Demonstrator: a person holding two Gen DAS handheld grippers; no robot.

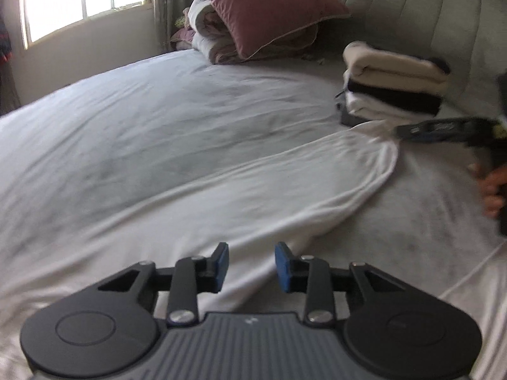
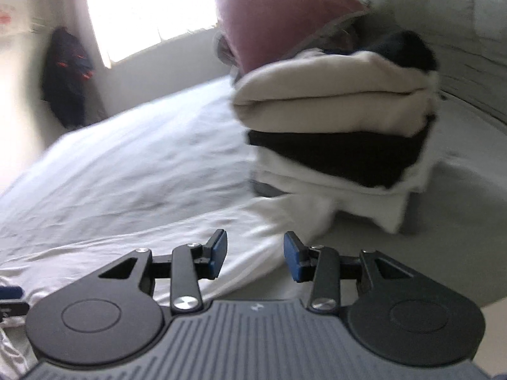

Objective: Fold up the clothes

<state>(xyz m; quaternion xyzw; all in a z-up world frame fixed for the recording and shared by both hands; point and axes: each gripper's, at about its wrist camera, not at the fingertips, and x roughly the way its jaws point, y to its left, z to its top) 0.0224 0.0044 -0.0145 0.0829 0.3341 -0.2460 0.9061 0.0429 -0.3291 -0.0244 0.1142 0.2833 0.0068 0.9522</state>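
A white garment [image 1: 253, 186] is spread flat across the bed [image 1: 126, 120], one end reaching a stack [image 1: 393, 85] of folded clothes beside the maroon pillow [image 1: 263, 9]. No writing can be read. The left gripper [image 1: 251, 266] is held low over the garment's near edge, jaws apart and empty. The right gripper [image 2: 255, 255], gripped by a hand [image 1: 492, 190], is pointed at the stack, jaws likewise apart.

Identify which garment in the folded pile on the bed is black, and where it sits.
The black layer in the middle of the folded pile: a cream garment lies above it and white ones beneath.
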